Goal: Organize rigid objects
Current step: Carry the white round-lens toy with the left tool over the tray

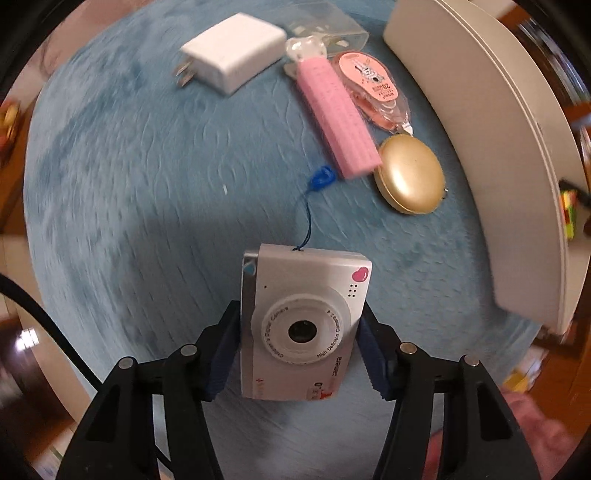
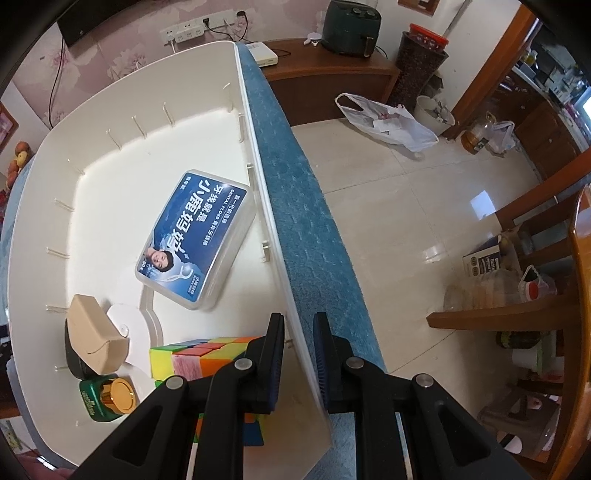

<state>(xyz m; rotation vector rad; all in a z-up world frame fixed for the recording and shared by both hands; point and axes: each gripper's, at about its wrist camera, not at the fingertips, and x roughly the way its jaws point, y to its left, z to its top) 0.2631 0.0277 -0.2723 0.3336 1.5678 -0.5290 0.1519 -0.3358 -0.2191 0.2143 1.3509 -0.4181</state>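
Observation:
My left gripper [image 1: 299,339] points down and is shut on a small white toy camera [image 1: 303,291], its pads pressed on the two sides. A blue wrist strap [image 1: 319,181] trails from the camera over the blue mat [image 1: 129,184]. Beyond it lie a white charger [image 1: 232,51], a pink ridged bar [image 1: 336,114], a packaged correction tape [image 1: 373,85] and a gold round compact [image 1: 410,173]. My right gripper [image 2: 300,354] is shut on the side wall of the white bin [image 2: 55,221]. The bin holds a blue floss box [image 2: 195,240], a puzzle cube [image 2: 199,354], a beige case [image 2: 96,339] and a green jar [image 2: 107,398].
A clear plastic box [image 1: 328,22] lies behind the pink bar. The bin's outer wall [image 1: 480,110] rises at the right of the left wrist view. Past the mat's edge [image 2: 295,206] are a tiled floor, a plastic bag [image 2: 384,122], wooden cabinets and chairs.

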